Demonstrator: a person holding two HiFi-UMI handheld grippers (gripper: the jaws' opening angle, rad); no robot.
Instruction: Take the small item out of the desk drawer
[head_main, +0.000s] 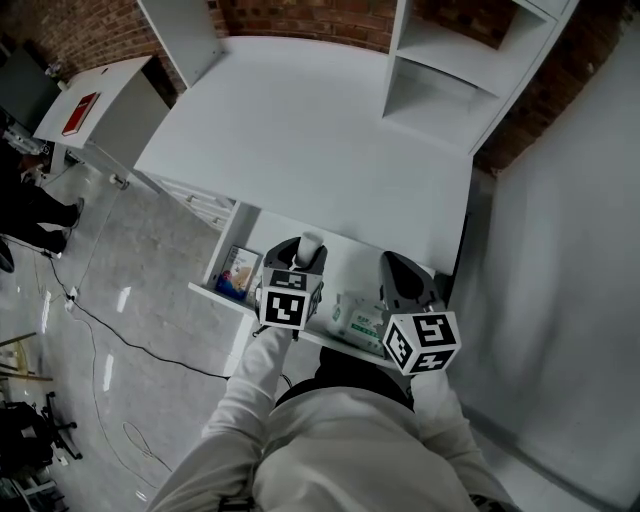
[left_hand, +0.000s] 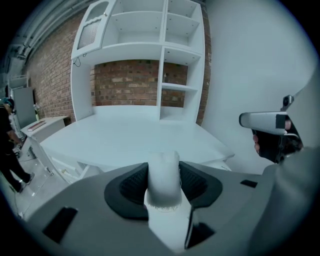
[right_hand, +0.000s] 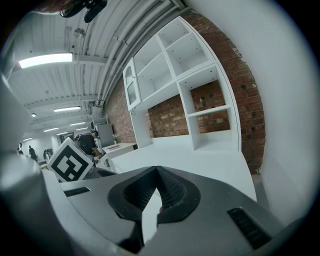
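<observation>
A small white rounded item (left_hand: 163, 190) sits between the black pads of my left gripper (left_hand: 163, 167), which is shut on it. In the head view the white item (head_main: 311, 243) sticks out past the left gripper (head_main: 304, 256), held above the open desk drawer (head_main: 226, 296) at the desk's near edge. My right gripper (head_main: 398, 277) hovers over the drawer's right part, next to the left one. In the right gripper view, the right gripper (right_hand: 158, 173) has its jaw tips touching and nothing between them.
A colourful booklet (head_main: 238, 272) and a pale green packet (head_main: 358, 318) lie in the drawer. The white desk top (head_main: 300, 130) spreads ahead, with a shelf unit (head_main: 460, 60) at its back right. A second white desk (head_main: 105, 95), a person (head_main: 30, 210) and floor cables are at left.
</observation>
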